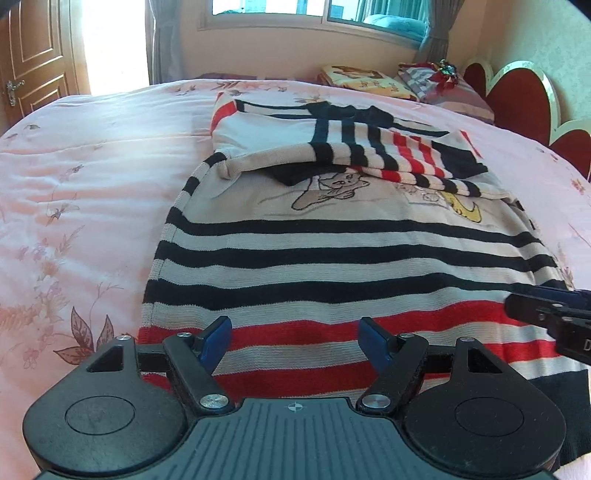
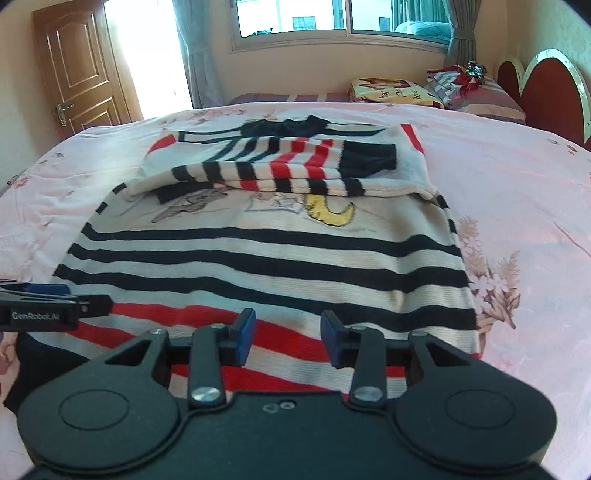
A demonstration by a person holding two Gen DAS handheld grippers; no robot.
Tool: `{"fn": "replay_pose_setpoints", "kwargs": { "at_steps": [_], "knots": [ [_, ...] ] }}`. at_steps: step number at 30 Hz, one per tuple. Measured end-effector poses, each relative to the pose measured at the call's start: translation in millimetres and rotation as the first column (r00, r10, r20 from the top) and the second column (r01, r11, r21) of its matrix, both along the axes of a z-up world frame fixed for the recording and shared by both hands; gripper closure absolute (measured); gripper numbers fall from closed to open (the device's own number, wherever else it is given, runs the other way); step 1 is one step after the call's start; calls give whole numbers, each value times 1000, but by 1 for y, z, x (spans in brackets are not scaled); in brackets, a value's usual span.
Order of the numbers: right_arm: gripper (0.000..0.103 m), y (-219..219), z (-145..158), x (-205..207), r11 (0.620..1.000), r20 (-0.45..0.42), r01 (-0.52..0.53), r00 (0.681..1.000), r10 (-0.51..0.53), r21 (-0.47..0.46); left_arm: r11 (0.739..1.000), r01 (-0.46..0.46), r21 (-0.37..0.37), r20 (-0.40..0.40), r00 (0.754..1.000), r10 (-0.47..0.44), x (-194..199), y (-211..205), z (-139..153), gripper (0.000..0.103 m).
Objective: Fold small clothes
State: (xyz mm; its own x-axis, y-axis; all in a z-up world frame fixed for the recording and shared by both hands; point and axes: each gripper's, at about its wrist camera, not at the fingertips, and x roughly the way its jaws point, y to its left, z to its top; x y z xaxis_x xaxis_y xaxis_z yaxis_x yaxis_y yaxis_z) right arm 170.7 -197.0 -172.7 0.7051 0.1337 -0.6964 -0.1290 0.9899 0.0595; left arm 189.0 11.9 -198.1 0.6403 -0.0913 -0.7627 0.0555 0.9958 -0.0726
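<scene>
Pink floral bedding covers the bed [image 1: 92, 177], and on it lies the striped sweater [image 1: 332, 258], spread flat near the middle of the cover with its hem toward the near edge. Its body is cream with dark navy stripes, then red stripes lower down, and a dark band at the hem. On the chest is a drawn cat [image 1: 332, 190] and a yellow moon [image 2: 330, 214]. Both sleeves are folded across the upper part of the sweater, one over the other, so their striped cuffs lie over the top of the picture.

Over the red stripes near the hem hangs the left gripper [image 1: 295, 341]. Its blue pads stand wide apart and nothing is between them; the cloth shows under the gap. The right gripper [image 2: 288, 338] is beside it, toward the other side of the hem, also above the red stripes. Its pads have a narrower gap, and they hold nothing. Whether either gripper's fingertips touch the knit I cannot tell.

Farther away, at the far right corner of the bed, lie folded blankets and a pillow [image 2: 399, 90] beside a red headboard [image 1: 517, 99] with rounded shapes. Behind the bed are a window [image 2: 343, 18] with curtains and, on the left, a brown wooden door [image 2: 79, 70].
</scene>
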Motion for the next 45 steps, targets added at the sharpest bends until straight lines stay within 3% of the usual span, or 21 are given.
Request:
{"fn": "replay_pose_setpoints", "kwargs": {
  "at_steps": [7, 10, 12, 17, 24, 29, 35, 38, 42, 45],
  "knots": [
    [63, 56, 2, -13, 999, 7, -34, 999, 34, -35, 998, 54, 11, -3, 999, -54, -16, -1, -9, 28],
    [63, 63, -11, -21, 995, -18, -20, 1000, 18, -99, 995, 92, 39, 15, 996, -93, -25, 3, -17, 28],
    [64, 57, -24, -26, 993, -61, 4, 998, -12, -119, 992, 118, 49, 27, 992, -120, -32, 8, -18, 28],
    [57, 24, -27, -54, 989, -42, 89, 995, -95, -119, 991, 133, 33, 27, 991, -134, -47, 30, -17, 28],
    [57, -14, -25, -83, 967, -45, 212, 975, -220, -144, 991, 128, 23, 18, 992, -129, -67, 40, -10, 28],
    [59, 6, -8, -88, 981, -11, 171, 985, -172, -89, 991, 129, -47, 11, 992, -129, -73, 31, 3, 28],
    [61, 47, 6, -78, 997, 13, 59, 998, -59, -42, 986, 161, -34, 14, 987, -161, -77, 15, 2, 28],
    [61, 61, -2, -74, 998, 0, 29, 1000, -29, -64, 988, 152, -13, -12, 988, -153, -78, 17, -9, 28],
    [61, 54, -24, -73, 995, -65, 63, 996, -68, -83, 984, 176, 22, 17, 984, -177, -86, 19, -15, 28],
    [60, 46, -29, -84, 992, -47, 62, 997, -68, -107, 985, 170, 19, 15, 985, -171, -86, 21, -14, 28]
  ]
}}
